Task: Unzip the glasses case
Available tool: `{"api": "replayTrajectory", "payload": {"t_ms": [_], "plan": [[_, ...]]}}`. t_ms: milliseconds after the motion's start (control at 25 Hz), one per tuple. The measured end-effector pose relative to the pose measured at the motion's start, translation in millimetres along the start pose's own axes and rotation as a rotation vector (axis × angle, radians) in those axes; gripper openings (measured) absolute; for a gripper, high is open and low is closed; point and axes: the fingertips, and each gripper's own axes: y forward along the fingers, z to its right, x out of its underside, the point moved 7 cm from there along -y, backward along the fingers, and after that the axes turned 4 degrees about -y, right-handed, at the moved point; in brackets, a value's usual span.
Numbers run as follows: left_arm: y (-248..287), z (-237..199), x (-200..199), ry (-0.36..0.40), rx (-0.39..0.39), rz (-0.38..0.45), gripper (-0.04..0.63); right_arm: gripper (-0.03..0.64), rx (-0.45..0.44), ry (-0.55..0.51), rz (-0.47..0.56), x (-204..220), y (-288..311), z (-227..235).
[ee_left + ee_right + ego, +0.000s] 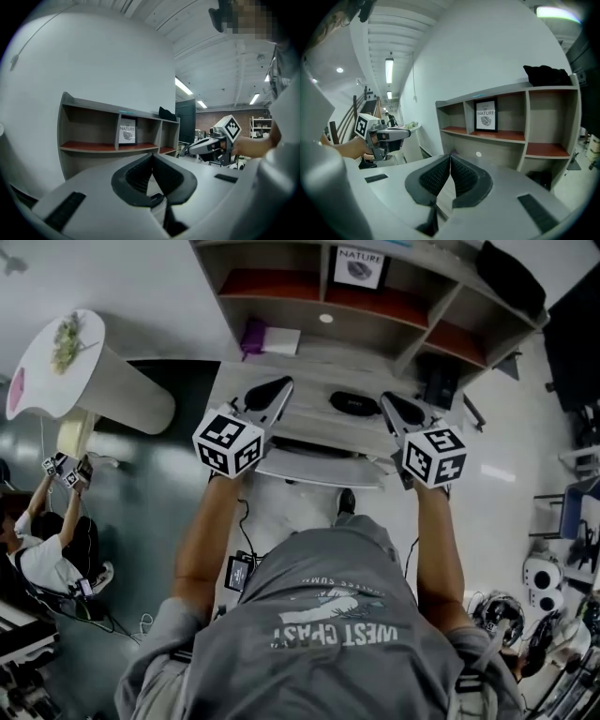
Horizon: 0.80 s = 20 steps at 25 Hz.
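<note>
On the desk (314,381), the glasses case (354,403) lies between the left gripper (283,384) and the right gripper (387,400). Both are closed and empty. A shelf picture (360,266) says NATURE.

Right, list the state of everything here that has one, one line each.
left gripper: jaws shut, nothing between them.
right gripper: jaws shut, nothing between them.
glasses case: lying flat on the desk between the two grippers, looks closed, not gripped.
framed picture: standing upright in the shelf.
</note>
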Motion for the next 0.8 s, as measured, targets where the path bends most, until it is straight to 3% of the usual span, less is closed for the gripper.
{"api": "replayTrajectory", "payload": {"t_ms": [600, 800], "plan": [[74.0, -31.4, 54.3, -0.083, -0.101, -0.166, 0.000, 0.035, -0.140, -0.020, -0.157, 75.9, 98.4, 97.7], [84.2, -31.6, 66.9, -0.101, -0.113, -0.221, 0.000, 0.099, -0.198, -0.033, -0.211, 103.3, 121.6, 111.6]]}}
